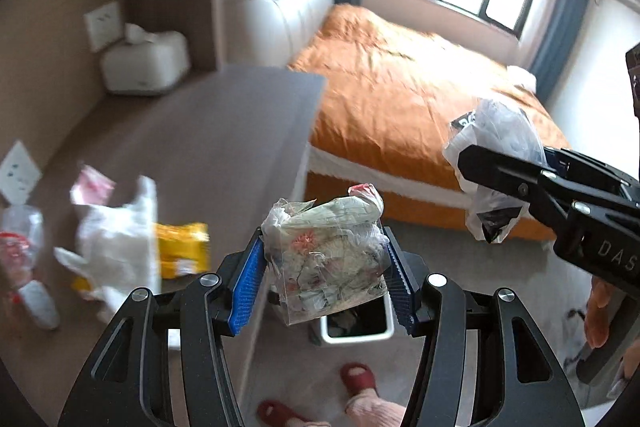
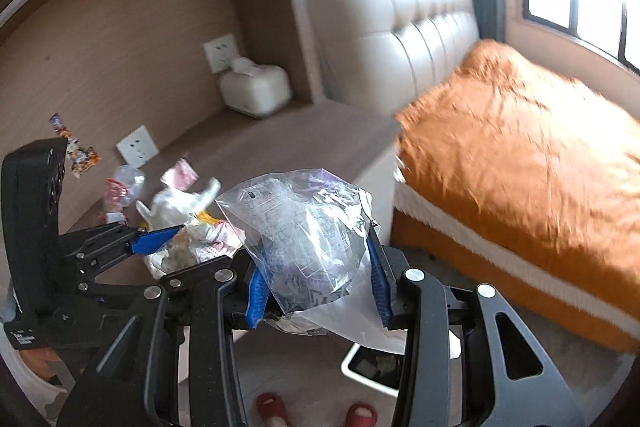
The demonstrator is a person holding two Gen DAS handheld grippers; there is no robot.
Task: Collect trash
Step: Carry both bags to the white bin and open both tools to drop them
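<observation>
Here the left gripper is pinching a crumpled clear bag of wrappers between its blue pads, hanging above the white bin's open rim beside the desk edge. The right gripper is clamping a clear plastic bag nearby. More litter is lying on the desk; bare floor is stretching towards the bed.

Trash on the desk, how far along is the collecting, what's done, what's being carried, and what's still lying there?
Done: the white bin on the floor already holds some rubbish.
In hand: the left hand-held gripper clamps a crumpled clear bag of wrappers; the right hand-held gripper clamps a clear printed plastic bag.
Left: a white plastic bag, a yellow packet and a crushed clear bottle remain on the grey-brown desk.
</observation>
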